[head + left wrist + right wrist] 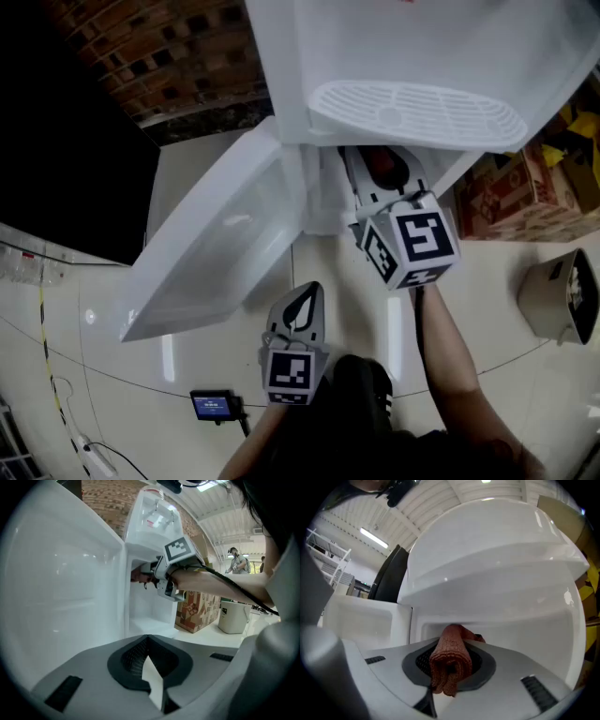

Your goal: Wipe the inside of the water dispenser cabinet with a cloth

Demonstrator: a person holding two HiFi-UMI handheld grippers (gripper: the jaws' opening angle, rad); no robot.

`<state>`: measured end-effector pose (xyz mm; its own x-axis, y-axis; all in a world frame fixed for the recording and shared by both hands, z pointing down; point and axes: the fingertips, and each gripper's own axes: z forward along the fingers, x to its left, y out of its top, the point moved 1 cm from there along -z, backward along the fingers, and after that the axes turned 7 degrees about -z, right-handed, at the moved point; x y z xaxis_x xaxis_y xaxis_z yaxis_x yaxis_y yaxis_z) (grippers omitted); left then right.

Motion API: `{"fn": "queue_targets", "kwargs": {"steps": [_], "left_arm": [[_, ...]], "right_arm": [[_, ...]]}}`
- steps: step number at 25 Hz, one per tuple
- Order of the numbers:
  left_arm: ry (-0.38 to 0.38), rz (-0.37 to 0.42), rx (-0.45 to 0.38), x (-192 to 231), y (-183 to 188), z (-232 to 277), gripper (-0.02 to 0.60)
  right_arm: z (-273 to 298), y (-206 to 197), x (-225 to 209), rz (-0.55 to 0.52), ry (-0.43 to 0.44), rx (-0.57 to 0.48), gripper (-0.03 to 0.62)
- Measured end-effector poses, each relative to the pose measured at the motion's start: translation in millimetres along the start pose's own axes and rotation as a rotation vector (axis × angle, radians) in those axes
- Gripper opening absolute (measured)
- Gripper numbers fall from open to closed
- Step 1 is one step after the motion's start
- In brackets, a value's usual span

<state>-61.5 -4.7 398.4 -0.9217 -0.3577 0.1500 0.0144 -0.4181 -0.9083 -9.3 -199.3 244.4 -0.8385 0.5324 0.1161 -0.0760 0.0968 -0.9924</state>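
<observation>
The white water dispenser [412, 56] stands with its lower cabinet door [216, 248] swung open to the left. My right gripper [380, 178] reaches into the cabinet opening and is shut on a rolled red cloth [384, 167]. In the right gripper view the cloth [450, 656] sits bunched between the jaws of the right gripper [449, 665], facing the white inner wall [501, 616]. My left gripper [305, 292] hangs lower, outside the cabinet, shut and holding nothing. From the left gripper [149, 663] I see the door [61, 583], the cabinet interior [150, 609] and the cloth [137, 576].
Cardboard boxes [506, 192] stand right of the dispenser, with a white bin [562, 295] nearer me. A small device with a lit screen [214, 405] lies on the floor at lower left. A brick wall [159, 56] is behind. A person [239, 562] stands far off.
</observation>
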Motion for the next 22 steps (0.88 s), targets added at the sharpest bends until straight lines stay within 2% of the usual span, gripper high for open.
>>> {"fn": "queue_targets", "kwargs": {"steps": [4,9,13,17,20,22], "left_arm": [[0.002,-0.001,-0.01,-1.3,1.6,2.7,-0.021],[-0.005,0.011,-0.009,-9.1,3.8,0.5,-0.02],[0.014,-0.015,-0.008,-5.5,5.0,-1.5,-0.02],[0.01,-0.005,-0.002,-4.7,0.5,-2.1,-0.02],[0.005,-0.008,0.0,-4.2,-0.3,-0.5,-0.02],[0.004,-0.014,0.003,-3.0,-1.9,-0.6,-0.02]], "right_arm": [[9.7,-5.8,17.2,-0.054,0.055,0.007,0.077],[5.0,-59.5,32.7,-0.027,0.098,0.13,0.077],[0.2,-109.5,41.1,-0.015,0.119,0.23,0.077],[-7.6,-156.2,52.8,0.001,0.172,0.362,0.077],[-11.7,-179.5,59.9,-0.013,0.204,0.423,0.077],[-12.0,-180.8,57.4,-0.015,0.202,0.424,0.077]]}}
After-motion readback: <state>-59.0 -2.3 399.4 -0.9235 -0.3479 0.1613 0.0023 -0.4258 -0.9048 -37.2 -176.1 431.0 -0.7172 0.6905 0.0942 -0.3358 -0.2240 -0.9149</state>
